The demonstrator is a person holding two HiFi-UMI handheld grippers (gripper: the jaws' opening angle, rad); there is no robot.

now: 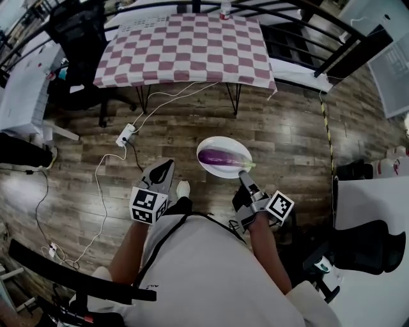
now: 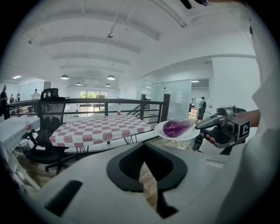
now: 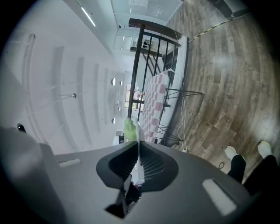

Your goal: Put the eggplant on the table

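Note:
A purple eggplant (image 1: pixel 217 157) with a green stem lies on a white plate (image 1: pixel 233 142) held in the air above the wooden floor. My right gripper (image 1: pixel 243 174) is shut on the plate's near rim. In the right gripper view the plate (image 3: pixel 138 153) shows edge-on between the jaws, with the eggplant's green stem (image 3: pixel 130 129) past it. My left gripper (image 1: pixel 167 165) hangs shut and empty to the left of the plate. From the left gripper view I see the eggplant (image 2: pixel 176 127) on the plate (image 2: pixel 183 136). The table (image 1: pixel 185 48) with the red-and-white checked cloth stands ahead.
A black office chair (image 1: pixel 80 38) stands left of the table. A white power strip (image 1: pixel 125 134) with cables lies on the floor in front of it. A bottle (image 1: pixel 224 9) stands at the table's far edge, with a black railing behind. White desks (image 1: pixel 370 204) are at right.

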